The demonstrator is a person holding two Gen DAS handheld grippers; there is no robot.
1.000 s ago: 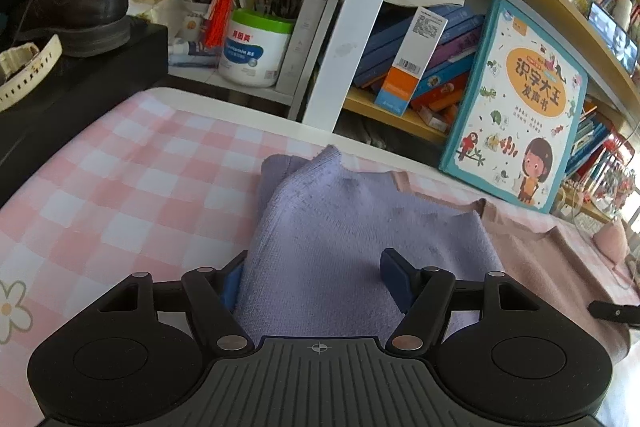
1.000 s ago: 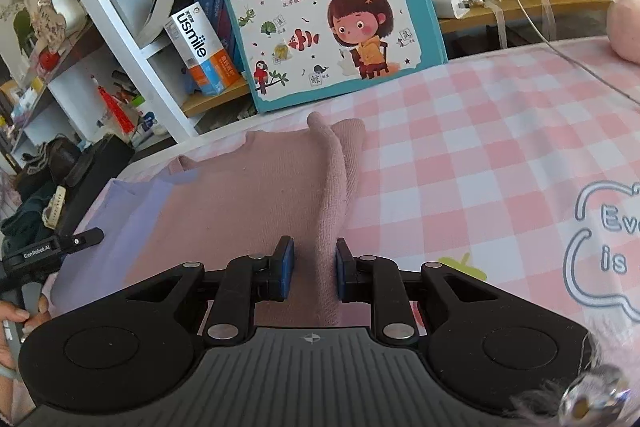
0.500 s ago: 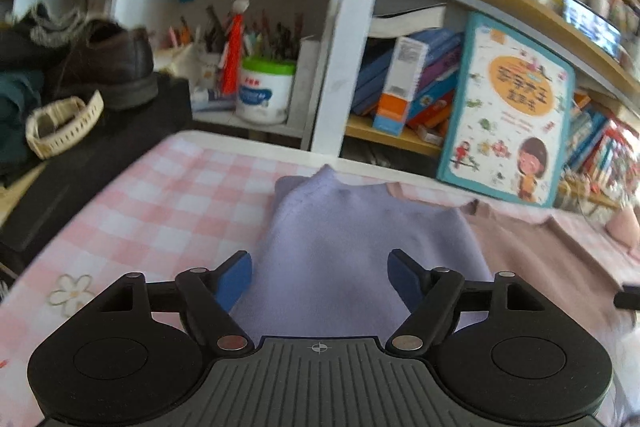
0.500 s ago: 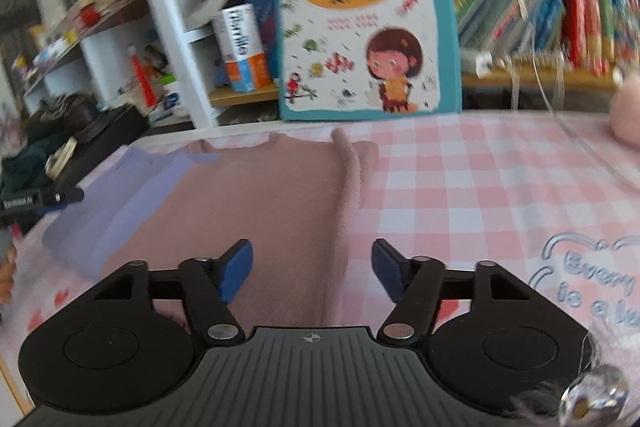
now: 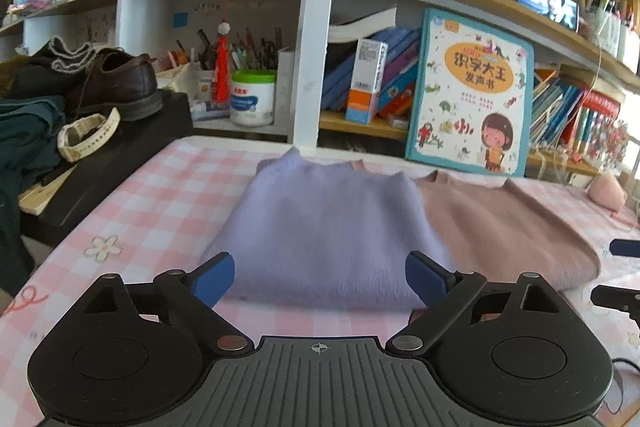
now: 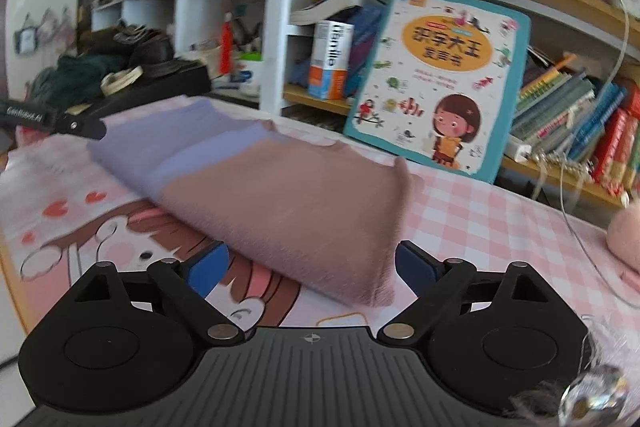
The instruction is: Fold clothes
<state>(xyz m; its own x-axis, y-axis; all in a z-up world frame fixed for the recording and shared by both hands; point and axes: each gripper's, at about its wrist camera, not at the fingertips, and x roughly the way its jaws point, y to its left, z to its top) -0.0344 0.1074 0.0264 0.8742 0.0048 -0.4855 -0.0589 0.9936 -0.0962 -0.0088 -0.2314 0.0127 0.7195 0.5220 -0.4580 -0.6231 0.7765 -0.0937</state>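
On the checked cloth (image 5: 168, 195), a folded lilac-and-pink sweater (image 5: 332, 227), flat.

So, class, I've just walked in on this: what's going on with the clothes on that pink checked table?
A person is folding a two-tone sweater, purple on one side and pink on the other, with a handheld gripper in each hand. It lies folded flat on the checked tablecloth. The left gripper and right gripper have just been opening; nothing sits between their jaws, so neither holds the fabric.
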